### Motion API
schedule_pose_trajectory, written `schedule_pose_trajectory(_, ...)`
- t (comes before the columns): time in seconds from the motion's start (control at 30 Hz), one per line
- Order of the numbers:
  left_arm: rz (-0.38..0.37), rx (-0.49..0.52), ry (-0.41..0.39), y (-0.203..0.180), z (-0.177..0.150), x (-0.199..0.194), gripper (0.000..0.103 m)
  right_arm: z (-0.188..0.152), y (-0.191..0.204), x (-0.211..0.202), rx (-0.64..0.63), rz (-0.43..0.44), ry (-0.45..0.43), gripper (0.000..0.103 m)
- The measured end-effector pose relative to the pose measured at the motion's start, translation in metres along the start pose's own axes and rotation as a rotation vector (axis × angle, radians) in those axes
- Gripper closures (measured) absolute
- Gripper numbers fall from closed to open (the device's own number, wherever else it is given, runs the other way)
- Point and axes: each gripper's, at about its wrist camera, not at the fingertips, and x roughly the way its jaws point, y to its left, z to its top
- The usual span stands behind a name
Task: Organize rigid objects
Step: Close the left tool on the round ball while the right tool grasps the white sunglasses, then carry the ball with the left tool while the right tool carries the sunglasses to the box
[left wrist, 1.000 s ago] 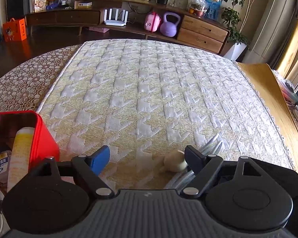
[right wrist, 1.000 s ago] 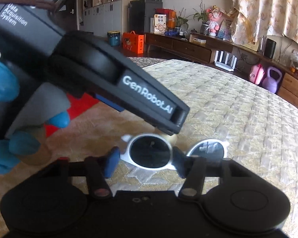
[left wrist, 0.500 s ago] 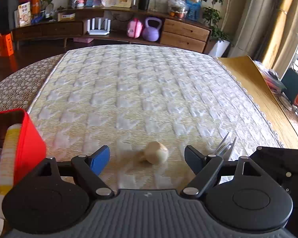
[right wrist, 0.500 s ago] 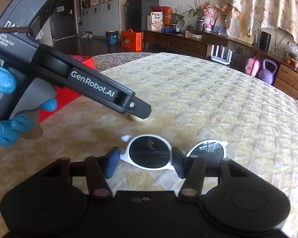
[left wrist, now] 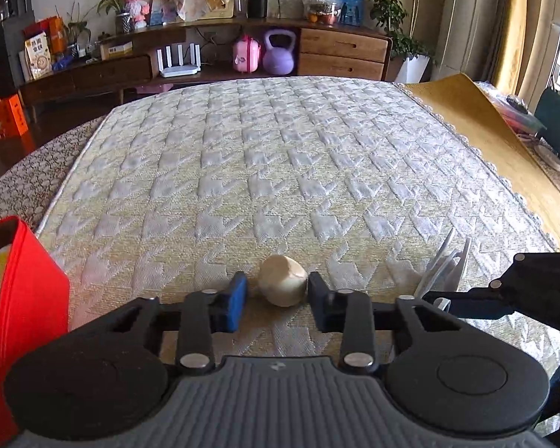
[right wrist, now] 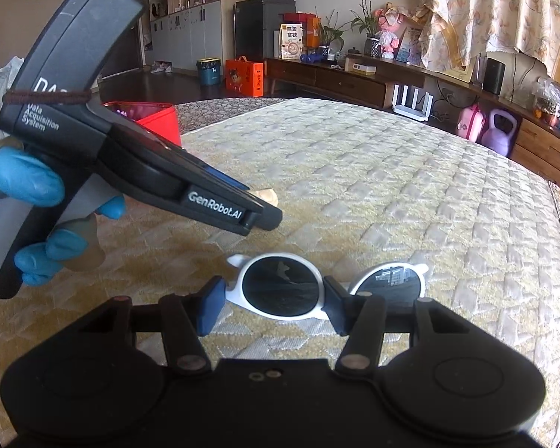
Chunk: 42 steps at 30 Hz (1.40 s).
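A cream egg-shaped object (left wrist: 282,280) lies on the quilted yellow cloth. My left gripper (left wrist: 277,300) has closed in around it; the right pad touches it and a thin gap shows at the blue left pad. White-framed sunglasses (right wrist: 280,289) with dark lenses lie on the cloth in front of my right gripper (right wrist: 270,304). Its jaws stand around the left lens, and whether they press on the frame is unclear. The sunglasses' white arms (left wrist: 446,267) show in the left wrist view. The egg (right wrist: 265,196) is mostly hidden behind the left gripper's body in the right wrist view.
A red bin (left wrist: 22,298) holding bottles stands at the left edge of the cloth; it also shows in the right wrist view (right wrist: 156,119). A low wooden sideboard (left wrist: 339,52) with a purple kettlebell (left wrist: 278,56) runs along the back. The table's bare wood edge (left wrist: 478,119) is at right.
My left gripper has moved forward to the egg-shaped object and its jaws have narrowed from wide open to just around it. The right gripper has stayed at the sunglasses.
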Motion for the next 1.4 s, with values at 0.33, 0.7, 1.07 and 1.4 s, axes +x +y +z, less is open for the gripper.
schedule_pose_trajectory(0.33,0.010,0.025,-0.011,-0.009,-0.001,-0.011,0.076,0.001,0.006,-0.007,0.015,-0.025,0.013,0.048)
schedule_pose_trajectory(0.7,-0.011,-0.015,-0.023,-0.001,-0.007,-0.041,0.077,0.007,0.016,-0.031,0.029,-0.035,-0.005,0.048)
schedule_pose_trajectory(1.07,-0.010,-0.084,-0.060,0.024,-0.013,-0.101,0.077,0.033,0.048,-0.064,-0.019,-0.004,-0.045,0.048)
schedule_pose_trajectory(1.4,0.040,-0.149,-0.100,0.071,-0.026,-0.157,0.077,0.068,0.094,-0.073,-0.085,0.049,-0.077,0.048)
